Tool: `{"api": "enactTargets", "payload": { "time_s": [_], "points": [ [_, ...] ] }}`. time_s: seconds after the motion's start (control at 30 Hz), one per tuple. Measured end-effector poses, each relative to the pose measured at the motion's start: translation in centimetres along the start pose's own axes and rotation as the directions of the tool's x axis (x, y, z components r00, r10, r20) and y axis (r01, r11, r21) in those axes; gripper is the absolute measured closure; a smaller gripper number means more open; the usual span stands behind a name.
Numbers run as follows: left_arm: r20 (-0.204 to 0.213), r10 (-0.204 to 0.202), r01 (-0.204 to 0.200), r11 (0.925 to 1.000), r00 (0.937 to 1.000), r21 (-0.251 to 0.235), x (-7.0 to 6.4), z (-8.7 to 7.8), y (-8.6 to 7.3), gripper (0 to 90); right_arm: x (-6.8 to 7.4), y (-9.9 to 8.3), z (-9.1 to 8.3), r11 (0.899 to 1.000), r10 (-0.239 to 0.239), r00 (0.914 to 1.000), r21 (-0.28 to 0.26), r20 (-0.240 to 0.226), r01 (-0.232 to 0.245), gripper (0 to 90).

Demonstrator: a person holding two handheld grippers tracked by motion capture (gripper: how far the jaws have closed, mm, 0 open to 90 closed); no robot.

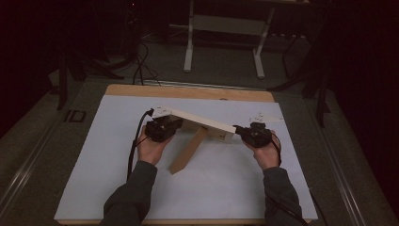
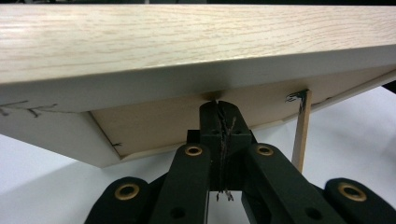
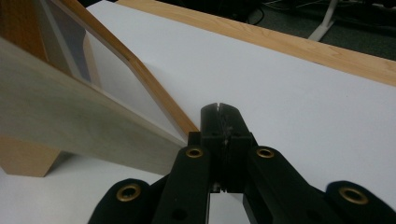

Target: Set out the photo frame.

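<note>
Lab or workshop: dark room, white-covered table (image 1: 117, 155), floor cables (image 1: 140, 61), white desk frame (image 1: 226, 28).

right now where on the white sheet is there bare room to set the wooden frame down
Bare white sheet lies between the two forearms, and along the far left beside the left gripper. It is crowded mid-table, where the wooden frame, its prop leg and the right gripper sit.

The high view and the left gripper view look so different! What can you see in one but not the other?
High view alone: both hands, the right gripper, the slanted wooden leg, the table's wooden edge and the dark floor beyond. Left gripper view alone: the board's underside close up, with pencil marks, a thin upright wooden strip, and the jaws pressed together below the edge. Both share: the pale wooden board, the left gripper and the white sheet.
</note>
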State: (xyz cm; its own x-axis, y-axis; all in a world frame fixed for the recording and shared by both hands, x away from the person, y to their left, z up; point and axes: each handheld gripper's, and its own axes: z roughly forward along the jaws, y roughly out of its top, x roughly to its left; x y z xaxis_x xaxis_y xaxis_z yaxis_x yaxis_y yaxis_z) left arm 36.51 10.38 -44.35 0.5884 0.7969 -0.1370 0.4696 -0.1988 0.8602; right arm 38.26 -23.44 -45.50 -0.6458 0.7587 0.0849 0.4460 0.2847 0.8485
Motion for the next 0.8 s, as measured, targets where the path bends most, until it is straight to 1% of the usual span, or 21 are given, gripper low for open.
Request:
{"api": "enactTargets", "payload": {
  "time_s": [0.2,0.27,0.4,0.57,0.7,0.8],
  "points": [
    [-0.001,0.006,-0.006,1.0,1.0,0.005,0.03,0.03,0.1,90.0,0.09,0.02,0.47,1.0,-0.011,0.9997,0.017,-0.02,0.012,89.7],
    [-0.001,0.011,-0.011,0.9999,0.9999,0.01,0.02,0.06,0.16,90.0,0.17,0.02,0.55,1.0,-0.012,0.9998,0.02,-0.016,0.013,89.7],
    [0.004,0.019,-0.019,0.9997,0.9998,0.017,-0.02,0.18,0.22,90.0,0.16,0.18,0.62,1.0,-0.016,0.9996,0.026,-0.024,0.017,89.7],
    [0.006,0.02,-0.02,0.9996,0.9998,0.021,-0.15,0.32,0.24,90.0,0.16,0.37,0.67,0.999,-0.023,0.9993,0.03,-0.031,0.024,89.8],
    [0.008,0.031,-0.031,0.9991,0.9995,0.029,-0.25,0.52,0.37,90.0,0.18,0.4,0.67,0.999,-0.025,0.9991,0.035,-0.035,0.026,89.9],
    [0.009,0.036,-0.036,0.9989,0.9993,0.03,-0.31,0.7,0.46,90.0,0.29,0.44,0.64,0.998,-0.035,0.9986,0.041,-0.04,0.037,89.9]
  ]
}}
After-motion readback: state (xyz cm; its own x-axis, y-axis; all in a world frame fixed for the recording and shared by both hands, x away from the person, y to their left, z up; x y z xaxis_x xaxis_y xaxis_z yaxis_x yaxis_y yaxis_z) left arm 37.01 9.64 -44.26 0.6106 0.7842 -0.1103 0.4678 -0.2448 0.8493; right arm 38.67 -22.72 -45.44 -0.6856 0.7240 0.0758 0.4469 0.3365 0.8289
